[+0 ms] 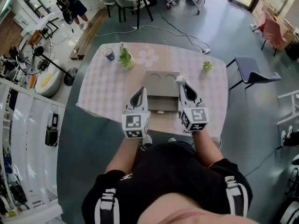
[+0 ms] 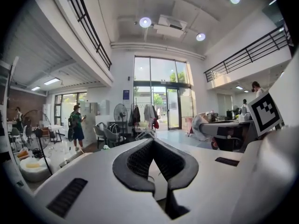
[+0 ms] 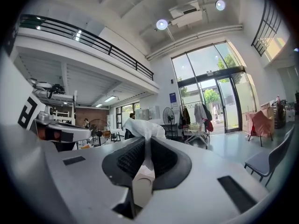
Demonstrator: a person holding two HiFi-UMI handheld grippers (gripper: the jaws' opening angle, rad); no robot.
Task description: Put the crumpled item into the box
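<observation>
A white crumpled item (image 1: 180,80) pokes out past the tips of my right gripper (image 1: 183,85), which is shut on it. In the right gripper view the crumpled item (image 3: 140,127) sits pinched between the dark pads of the right gripper (image 3: 145,141). An open flat cardboard box (image 1: 161,91) lies on the table between the two grippers, its flap toward me. My left gripper (image 1: 139,94) hovers at the box's left side. The left gripper (image 2: 153,142) has its tips together and holds nothing. Both gripper views look out across the room, not down at the box.
The table (image 1: 105,94) has a pale checked cloth. At its far side stand a blue cup (image 1: 109,54), a potted plant (image 1: 125,58) and a small plant (image 1: 207,66). A grey chair (image 1: 252,71) stands to the right and white shelving (image 1: 28,125) to the left.
</observation>
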